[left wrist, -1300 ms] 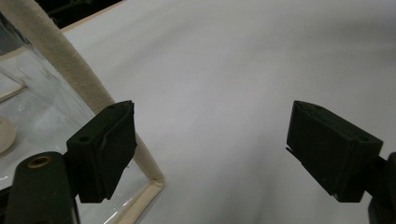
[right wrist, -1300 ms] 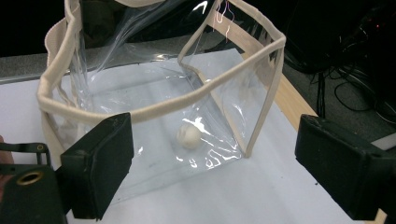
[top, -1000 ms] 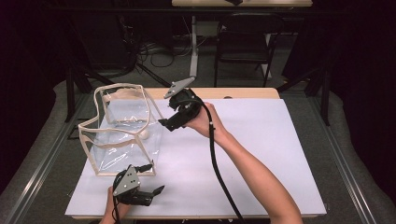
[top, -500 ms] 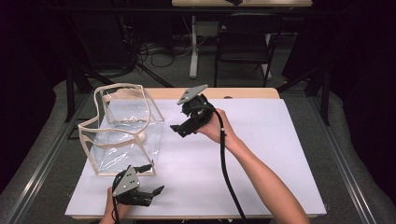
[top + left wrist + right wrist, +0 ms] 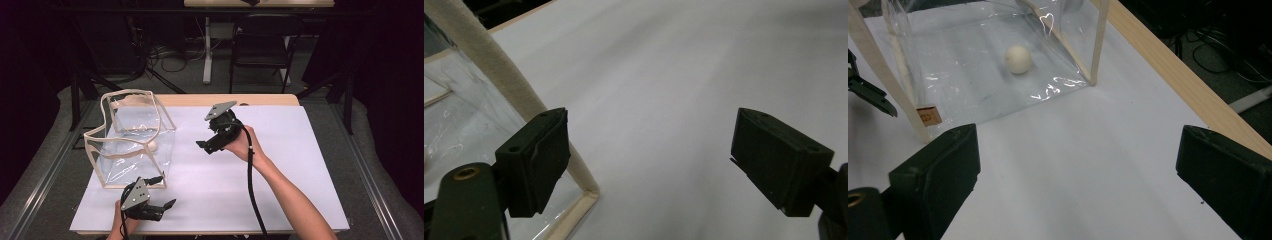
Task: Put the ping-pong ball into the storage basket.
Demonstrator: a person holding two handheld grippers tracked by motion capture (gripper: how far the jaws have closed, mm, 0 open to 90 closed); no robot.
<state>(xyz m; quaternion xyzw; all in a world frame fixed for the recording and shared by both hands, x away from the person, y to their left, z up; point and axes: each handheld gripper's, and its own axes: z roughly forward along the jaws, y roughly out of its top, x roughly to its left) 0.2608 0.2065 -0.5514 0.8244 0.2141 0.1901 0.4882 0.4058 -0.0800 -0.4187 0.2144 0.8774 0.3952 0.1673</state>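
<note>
A clear plastic pouch (image 5: pixel 131 142) with cream trim stands open-topped on the left of the white sheet. A small white ball (image 5: pixel 152 145) lies inside it, and the right gripper view shows the ball (image 5: pixel 1018 59) through the pouch wall (image 5: pixel 963 35). My right gripper (image 5: pixel 204 146) hovers right of the pouch and points at it. Its jaws have just been opening and stand open (image 5: pixel 1075 170) with nothing between them. My left gripper (image 5: pixel 166 210) rests near the front edge, just below the pouch's front corner (image 5: pixel 499 65). It is open (image 5: pixel 649 155) and empty.
The white sheet (image 5: pixel 300 165) covers the table, with a wooden edge (image 5: pixel 260 100) along the far side. A chair (image 5: pixel 260 45) and floor cables lie beyond the table. The left gripper's jaw tip (image 5: pixel 870 95) is at the left in the right gripper view.
My right gripper has moved right and lower, away from the top of the pouch. The left gripper has stayed in place.
</note>
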